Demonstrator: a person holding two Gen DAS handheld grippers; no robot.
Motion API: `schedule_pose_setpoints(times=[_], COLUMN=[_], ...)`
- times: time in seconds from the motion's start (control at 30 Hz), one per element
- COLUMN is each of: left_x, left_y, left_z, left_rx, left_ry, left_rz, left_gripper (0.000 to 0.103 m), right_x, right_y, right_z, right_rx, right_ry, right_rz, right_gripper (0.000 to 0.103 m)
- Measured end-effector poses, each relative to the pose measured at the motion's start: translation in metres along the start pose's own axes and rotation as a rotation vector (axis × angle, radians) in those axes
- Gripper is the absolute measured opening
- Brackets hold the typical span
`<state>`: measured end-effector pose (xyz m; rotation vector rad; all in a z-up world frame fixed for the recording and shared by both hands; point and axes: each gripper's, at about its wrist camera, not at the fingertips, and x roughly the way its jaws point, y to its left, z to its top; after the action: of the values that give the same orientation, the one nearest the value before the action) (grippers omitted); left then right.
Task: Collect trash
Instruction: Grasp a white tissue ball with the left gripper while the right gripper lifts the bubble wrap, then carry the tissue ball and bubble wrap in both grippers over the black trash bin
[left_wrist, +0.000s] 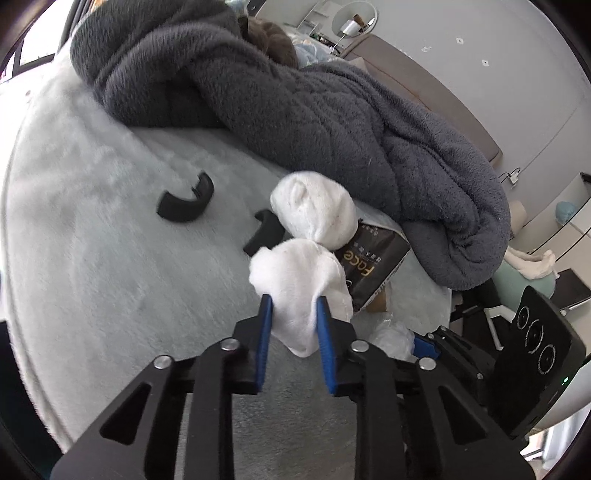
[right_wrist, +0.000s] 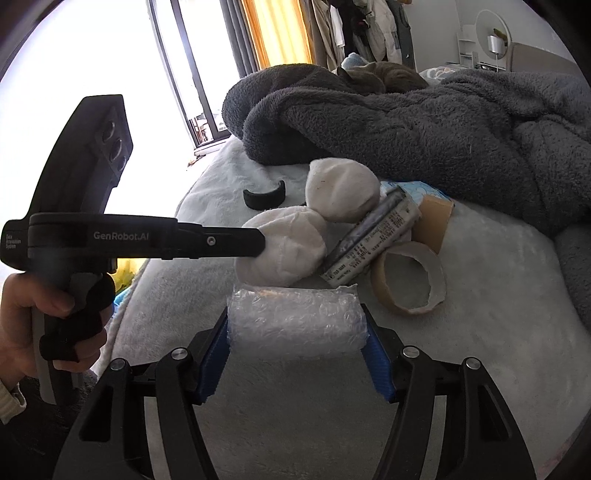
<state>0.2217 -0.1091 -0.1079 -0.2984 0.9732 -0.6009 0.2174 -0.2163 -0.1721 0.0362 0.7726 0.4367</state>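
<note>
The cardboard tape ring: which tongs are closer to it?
Right. The right tongs, holding bubble wrap, sit just beside the tape ring; the left tongs pinch a white sock farther over.

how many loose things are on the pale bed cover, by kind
White balled socks: 2, one gripped, one beside it
Black curved plastic pieces: 2
Brown cardboard tape rings: 2
Clear bubble wrap roll: 1
Dark printed packet: 1
Total: 8
</note>
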Motion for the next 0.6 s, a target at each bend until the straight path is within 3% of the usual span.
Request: schedule_pose_setpoints(times=[0.4,0.6], left_x=[-0.052,-0.084], left_y=[0.002,0.028], left_z=[0.003,0.001], left_rx=[0.123,0.121], left_ry=[-0.143,-0.217], left_rz=[0.118,0.195], left_gripper=[0.023,0.023], right_x=[0.004,0.014], right_y=[0.024,0.054], right_z=[0.019,0.037], right_rx=[0.012,0.002], right_ry=[-0.023,-0.031], right_rz=[0.042,0.072], right_gripper=[0.066,0.066])
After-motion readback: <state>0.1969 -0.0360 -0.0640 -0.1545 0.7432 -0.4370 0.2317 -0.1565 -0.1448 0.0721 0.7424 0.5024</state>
